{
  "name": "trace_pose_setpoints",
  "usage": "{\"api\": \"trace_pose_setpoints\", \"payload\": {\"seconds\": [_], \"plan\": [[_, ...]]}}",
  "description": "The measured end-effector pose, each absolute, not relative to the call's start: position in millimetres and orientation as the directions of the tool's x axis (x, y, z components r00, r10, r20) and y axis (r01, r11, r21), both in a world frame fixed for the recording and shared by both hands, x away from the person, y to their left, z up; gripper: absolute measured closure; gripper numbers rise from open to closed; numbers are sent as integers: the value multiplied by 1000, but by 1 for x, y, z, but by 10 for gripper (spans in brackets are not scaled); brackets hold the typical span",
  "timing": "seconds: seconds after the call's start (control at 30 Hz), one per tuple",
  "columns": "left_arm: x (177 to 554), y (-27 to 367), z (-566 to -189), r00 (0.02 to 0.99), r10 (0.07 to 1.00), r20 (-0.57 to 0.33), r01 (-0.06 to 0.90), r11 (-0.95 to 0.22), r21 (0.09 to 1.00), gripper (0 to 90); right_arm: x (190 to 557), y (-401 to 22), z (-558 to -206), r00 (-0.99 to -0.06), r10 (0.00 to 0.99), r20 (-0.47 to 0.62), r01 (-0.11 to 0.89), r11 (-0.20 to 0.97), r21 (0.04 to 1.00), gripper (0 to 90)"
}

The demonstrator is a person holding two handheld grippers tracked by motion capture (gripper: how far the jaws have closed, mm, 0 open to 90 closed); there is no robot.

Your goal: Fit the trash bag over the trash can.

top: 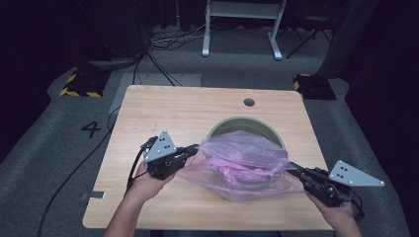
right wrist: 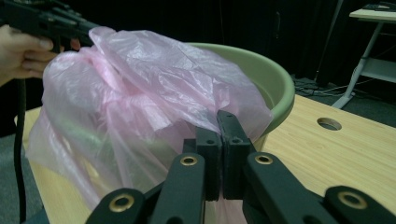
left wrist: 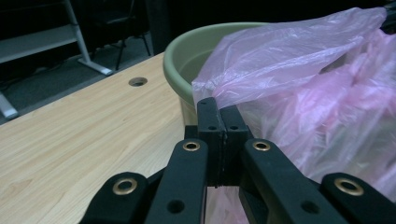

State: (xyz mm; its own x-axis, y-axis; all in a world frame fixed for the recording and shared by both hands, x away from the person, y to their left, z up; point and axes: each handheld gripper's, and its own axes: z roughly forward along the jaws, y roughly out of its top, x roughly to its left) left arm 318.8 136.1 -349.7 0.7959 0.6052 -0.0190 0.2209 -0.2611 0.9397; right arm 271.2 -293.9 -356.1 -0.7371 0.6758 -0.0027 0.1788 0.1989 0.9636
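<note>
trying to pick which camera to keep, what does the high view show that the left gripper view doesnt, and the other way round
High view alone: both hands with their tongs, left and right, at opposite edges of the pink bag, plus the floor marking 4.

Left gripper view alone: its black jaws closed together on a fold of bag film, close up.

Shared: pink bag, green bucket, wooden table with its cable hole.

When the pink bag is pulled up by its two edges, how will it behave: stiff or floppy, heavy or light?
The pink bag will probably stay floppy: it is thin, creased film that sags over the bin. It seems light, since you see through it. It may slip or tear, as each hand-held gripper, left and right, pinches only a thin edge.
</note>
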Motion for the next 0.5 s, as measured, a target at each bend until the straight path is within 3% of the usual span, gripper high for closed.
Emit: {"api": "trace_pose_setpoints", "payload": {"seconds": [0.5], "plan": [[367, 112, -350, 725, 689, -25, 286, -267, 920, 900, 319, -293, -354, -642, 750, 156, 293, 52, 955, 885]]}}
